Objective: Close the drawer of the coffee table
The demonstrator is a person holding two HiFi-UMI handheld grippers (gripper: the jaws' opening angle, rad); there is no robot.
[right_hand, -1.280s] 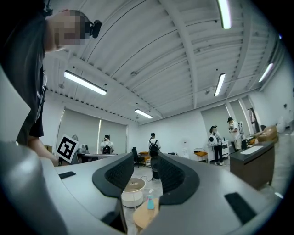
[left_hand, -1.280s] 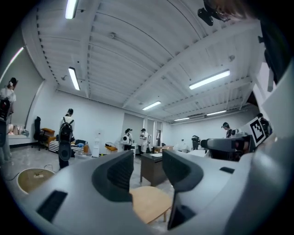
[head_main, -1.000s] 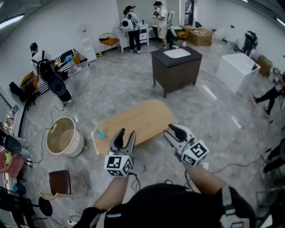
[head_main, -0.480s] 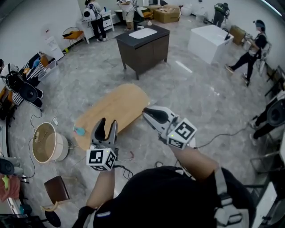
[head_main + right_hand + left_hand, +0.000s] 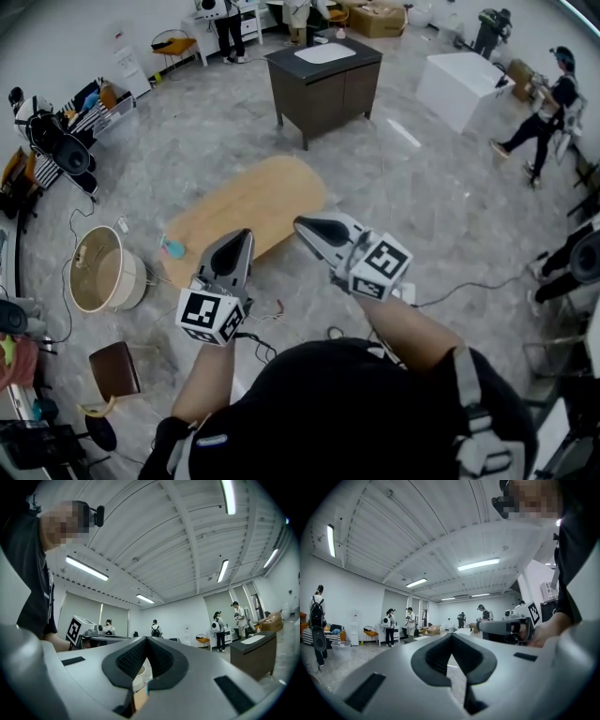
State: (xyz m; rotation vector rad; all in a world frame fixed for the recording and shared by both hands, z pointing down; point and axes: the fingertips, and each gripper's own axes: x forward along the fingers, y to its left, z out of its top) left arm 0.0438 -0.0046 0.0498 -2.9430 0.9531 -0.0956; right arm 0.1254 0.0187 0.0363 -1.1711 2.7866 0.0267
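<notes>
Seen from above, a person in a dark top holds two grippers out at arm's length over a grey marble floor. The left gripper (image 5: 243, 240) sits at 7 o'clock of the picture's middle and the right gripper (image 5: 302, 225) just right of centre; both point toward 12 o'clock.

Each gripper's own view shows its jaws pressed together. They have just been closing, with nothing between them.

The coffee table (image 5: 246, 208), an oval of pale wood, lies on the floor just beyond the gripper tips, its long side running from 8 o'clock to 2 o'clock. The left gripper's tip overlaps its near edge in the picture; whether it touches cannot be told. The drawer cannot be made out from here.

A small blue object (image 5: 173, 248) rests on the table's end at 8 o'clock. A round tub (image 5: 105, 272) stands on the floor at 9 o'clock of the table.

A dark cabinet (image 5: 323, 80) stands well beyond at 12 o'clock, and a white block (image 5: 464, 89) at 2 o'clock. Other people stand along the far wall.
</notes>
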